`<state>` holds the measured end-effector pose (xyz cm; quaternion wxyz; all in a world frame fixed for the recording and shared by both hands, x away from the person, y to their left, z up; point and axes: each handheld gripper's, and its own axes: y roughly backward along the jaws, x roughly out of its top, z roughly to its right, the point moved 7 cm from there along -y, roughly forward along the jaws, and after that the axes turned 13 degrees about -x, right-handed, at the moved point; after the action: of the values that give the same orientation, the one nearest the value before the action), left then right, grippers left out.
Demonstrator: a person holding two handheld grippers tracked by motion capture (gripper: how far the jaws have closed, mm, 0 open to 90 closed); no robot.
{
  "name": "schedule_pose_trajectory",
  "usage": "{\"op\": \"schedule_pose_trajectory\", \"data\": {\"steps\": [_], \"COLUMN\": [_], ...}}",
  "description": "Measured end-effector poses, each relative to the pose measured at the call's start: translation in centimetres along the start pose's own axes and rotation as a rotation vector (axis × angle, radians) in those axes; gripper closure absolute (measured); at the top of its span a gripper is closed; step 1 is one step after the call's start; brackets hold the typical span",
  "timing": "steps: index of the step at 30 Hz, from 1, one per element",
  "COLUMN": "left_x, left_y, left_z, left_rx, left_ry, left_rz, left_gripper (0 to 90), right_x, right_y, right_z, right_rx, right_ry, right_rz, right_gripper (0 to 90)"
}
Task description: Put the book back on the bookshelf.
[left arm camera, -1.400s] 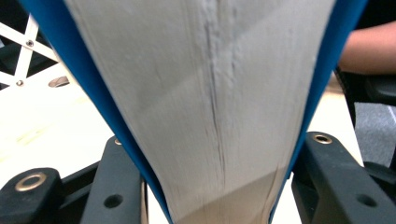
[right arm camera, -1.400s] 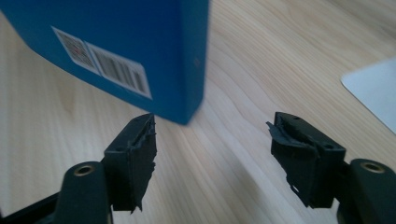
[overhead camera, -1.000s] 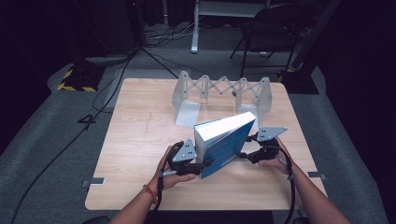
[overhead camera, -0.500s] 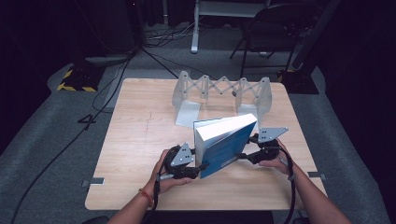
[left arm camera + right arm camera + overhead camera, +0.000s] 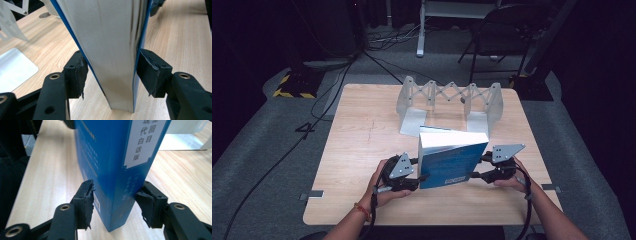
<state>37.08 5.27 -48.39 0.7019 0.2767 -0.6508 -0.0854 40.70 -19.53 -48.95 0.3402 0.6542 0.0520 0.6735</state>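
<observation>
1. Your blue book [image 5: 451, 161] stands on edge on the wooden table [image 5: 362, 145], near the front, between your 2 hands. Its page block faces your left side and its spine faces your right.
2. Your left gripper [image 5: 418, 170] sits at the book's left end. In the left gripper view the book [image 5: 110, 50] rises between the 2 black jaws, page edges toward the camera, blue covers on both flanks.
3. There the left pad [image 5: 80, 72] lies against the blue cover and the right pad [image 5: 147, 72] meets the other cover. Call it closed on the book.
4. Your right gripper [image 5: 478, 167] sits at the book's right end, at the spine. In the right gripper view the spine [image 5: 125, 170] stands between the jaws, with a white label of printed characters high up.
5. Its jaws have just been closing with the book between them. The right pad [image 5: 146, 205] is at the spine's corner; the left pad [image 5: 88, 202] stands just beside the cover with a thin gap showing, so you do not yet press from both sides.
6. The book's bottom corner rests on the table in both gripper views. In the high view it leans slightly, top edge tilted away from you.
7. Behind the book stands a pale expanding rack [image 5: 449, 100] with 2 flat metal feet [image 5: 412, 122] on the table, well clear of both grippers.
8. Your left hand [image 5: 382, 187] and right hand [image 5: 512, 177] grip the tool bodies near the table's front edge.
</observation>
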Motion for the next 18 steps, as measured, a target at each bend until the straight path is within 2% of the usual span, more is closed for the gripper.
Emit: {"op": "schedule_pose_trajectory", "data": {"steps": [4, 8, 11, 12, 18], "left_x": [0.1, 0.2, 0.4, 0.4, 0.8], "left_y": [0.1, 0.4, 0.8, 0.9, 0.8], "left_z": [-0.1, -0.2, -0.4, -0.5, -0.5], "left_rx": [0.007, 0.024, 0.029, 0.037, 0.036], "left_ry": [0.002, 0.004, 0.014, 0.006, -0.001], "left_rz": [0.01, 0.018, 0.044, 0.043, 0.069], "left_gripper": [40.8, 39.4, 38.6, 38.4, 39.9], "right_x": [0.3, 1.7, 2.9, 3.2, 4.4], "right_y": [0.5, 0.8, 0.9, 0.9, 1.0], "right_z": [-1.0, -2.0, -2.7, -2.9, -3.8], "right_rx": [0.014, 0.02, 0.004, -0.002, -0.018], "right_ry": [0.009, 0.027, 0.047, 0.058, 0.051], "right_rz": [0.019, 0.061, 0.073, 0.079, 0.088], "right_gripper": [51.6, 54.5, 56.1, 56.5, 58.9]}}
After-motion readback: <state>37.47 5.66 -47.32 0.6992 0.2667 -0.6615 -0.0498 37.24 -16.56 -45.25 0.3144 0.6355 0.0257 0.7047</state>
